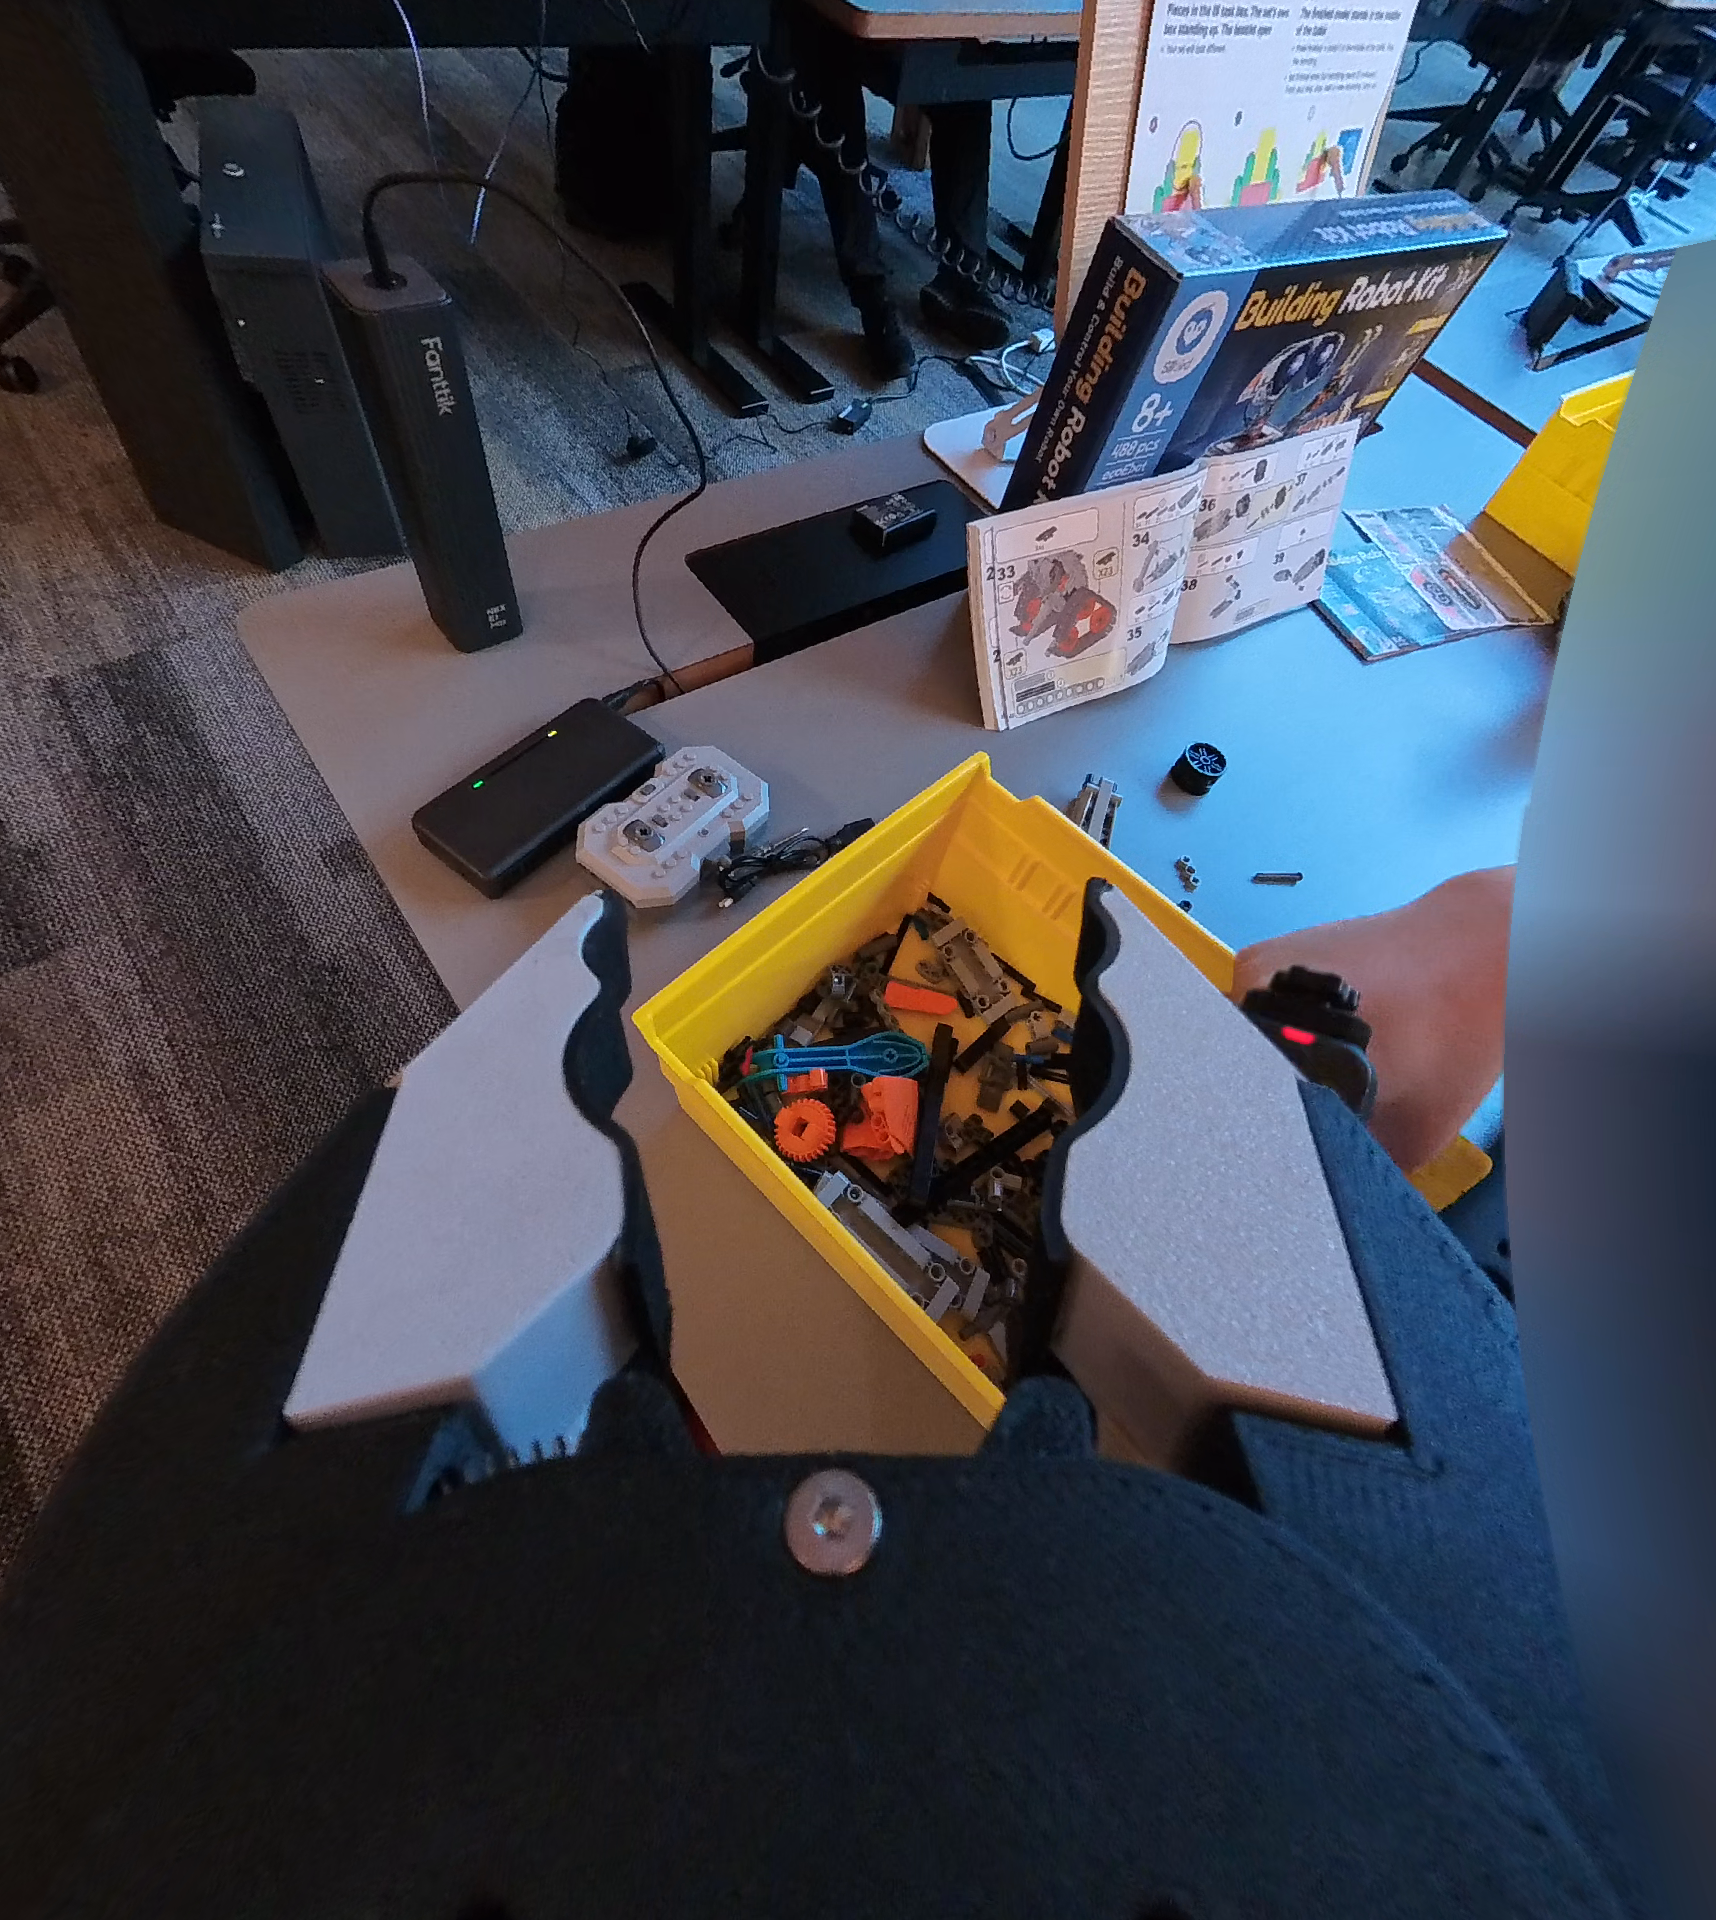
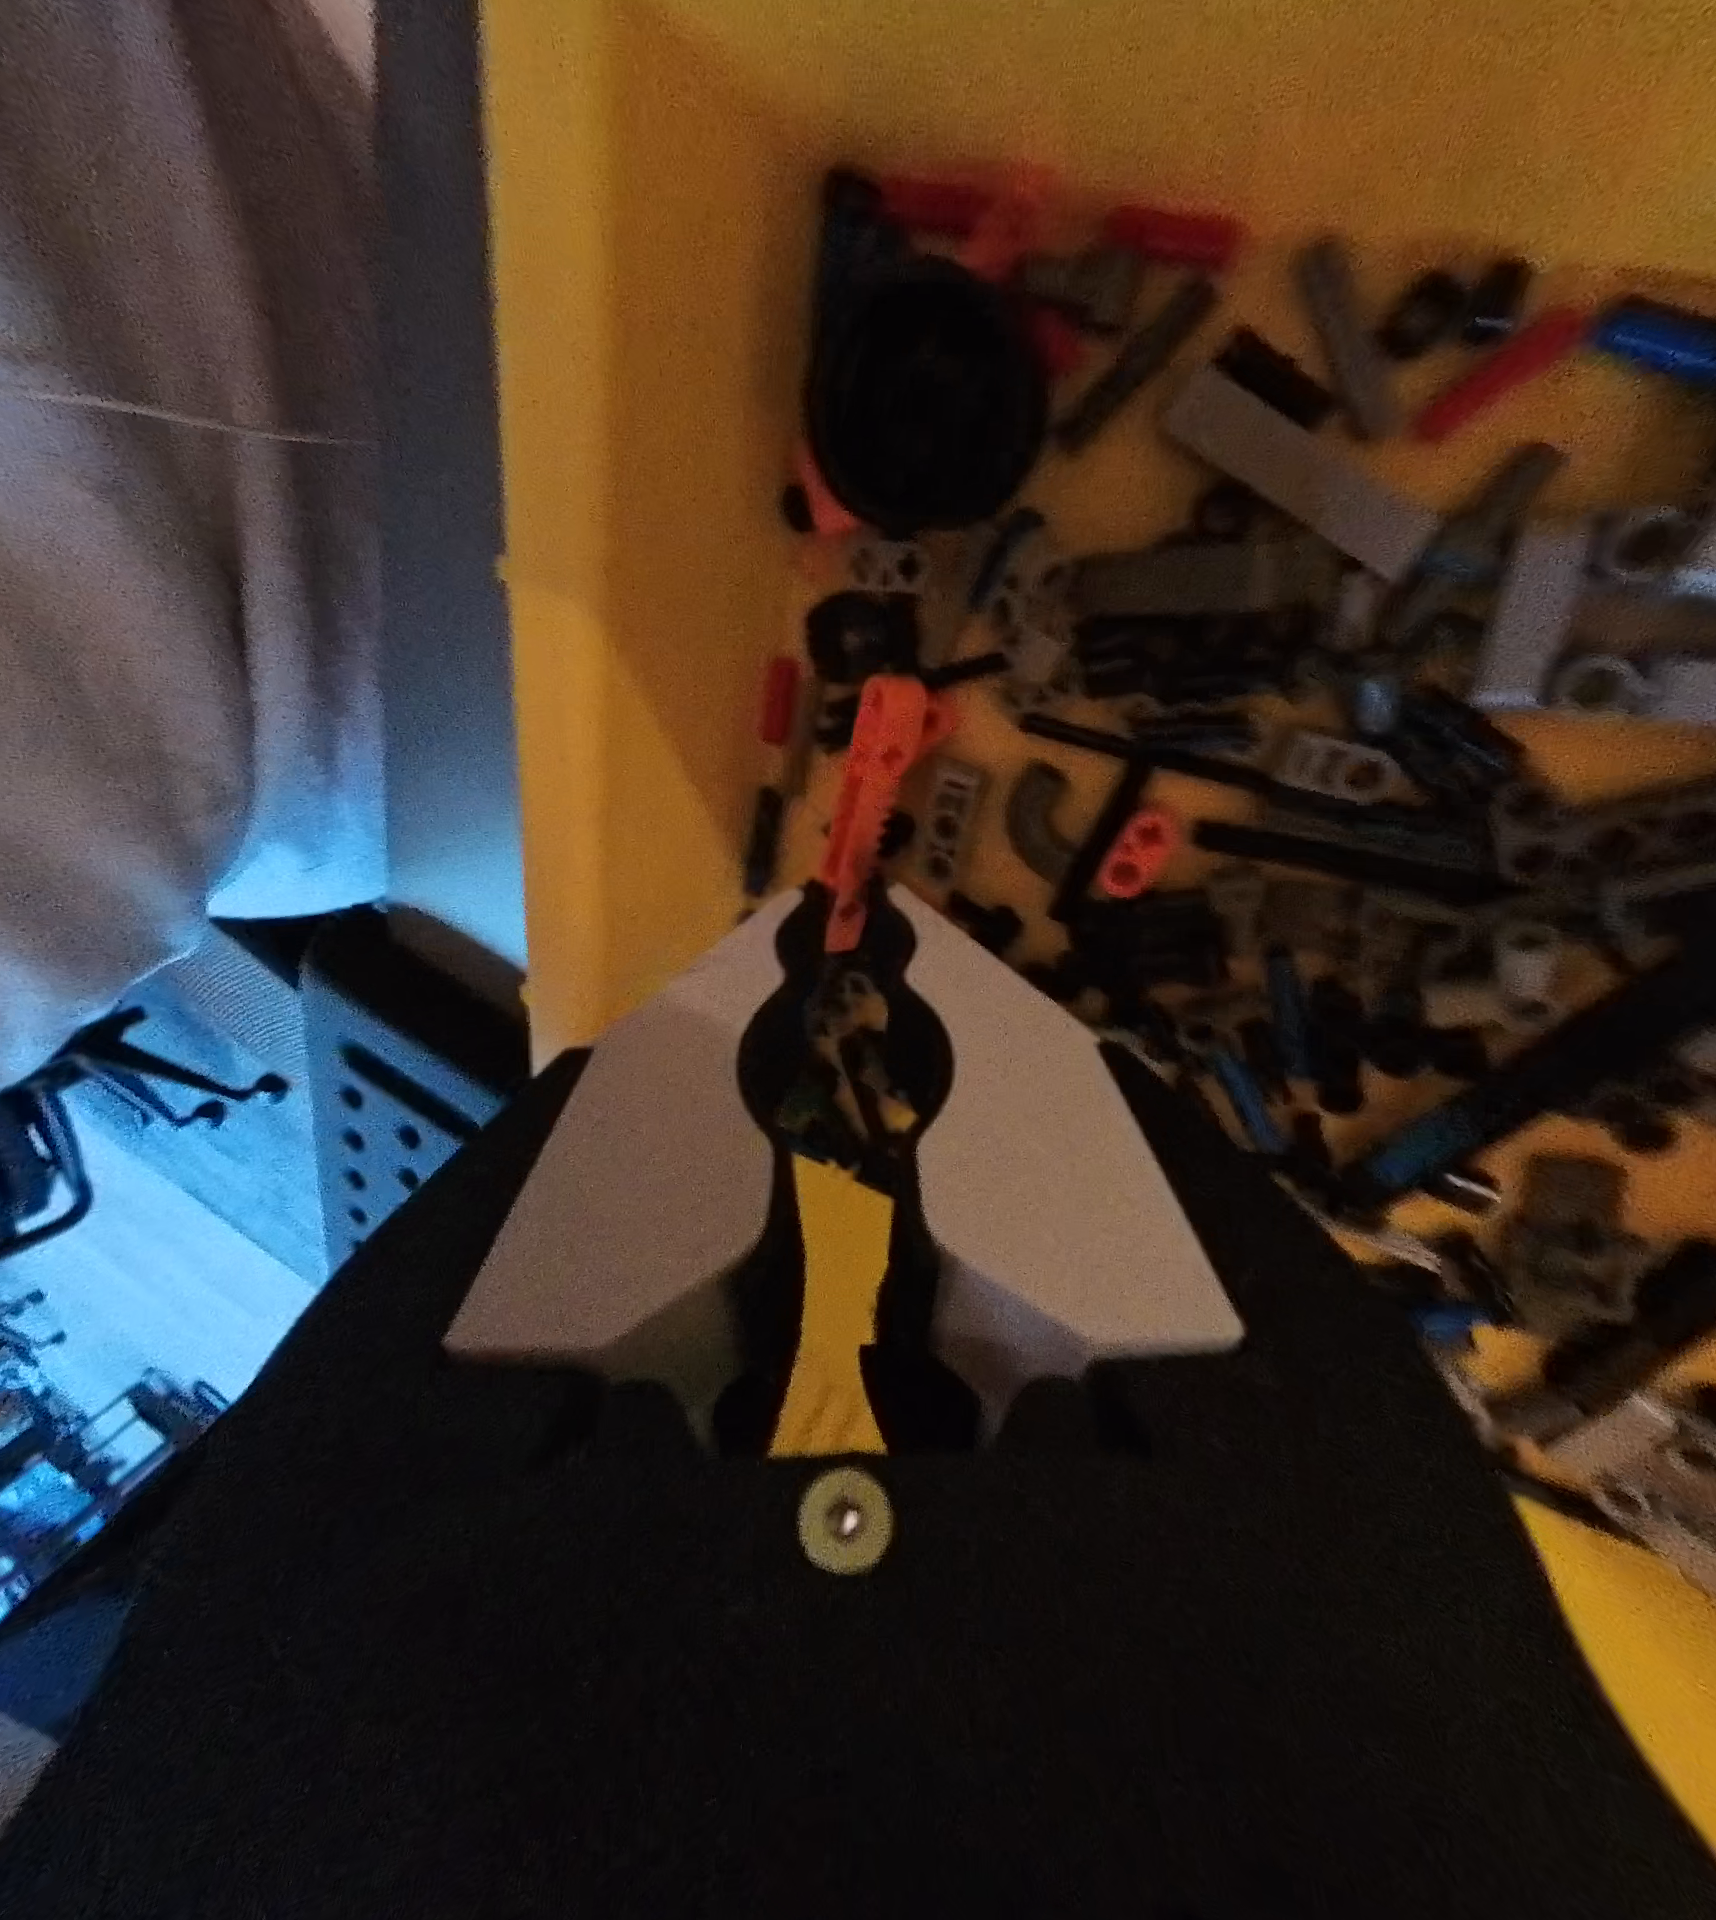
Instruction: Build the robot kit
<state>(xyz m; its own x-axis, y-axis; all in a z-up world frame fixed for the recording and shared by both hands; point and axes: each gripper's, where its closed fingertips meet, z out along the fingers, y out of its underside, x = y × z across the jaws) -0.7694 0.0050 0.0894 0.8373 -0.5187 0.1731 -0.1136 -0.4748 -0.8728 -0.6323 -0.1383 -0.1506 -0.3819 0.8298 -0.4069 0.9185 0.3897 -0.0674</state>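
My left gripper (image 1: 849,925) is open and hovers over a yellow bin (image 1: 812,925) on a grey table (image 1: 1353,810). The bin holds several small building pieces, among them an orange gear (image 1: 804,1127) and a teal tool (image 1: 838,1060). My right gripper (image 2: 846,904) is shut on a long orange beam (image 2: 869,795) that sticks out past its tips. It is inside a yellow bin (image 2: 646,312) above loose black, grey, red and blue pieces, with a black tyre (image 2: 921,390) near the bin's corner.
On the table in the left wrist view: a black power bank (image 1: 537,795), a grey control block (image 1: 672,826), an open instruction booklet (image 1: 1145,582), a kit box (image 1: 1238,343), a black wheel (image 1: 1197,769), another yellow bin (image 1: 1560,478). A person's hand (image 1: 1394,997) is right of the bin.
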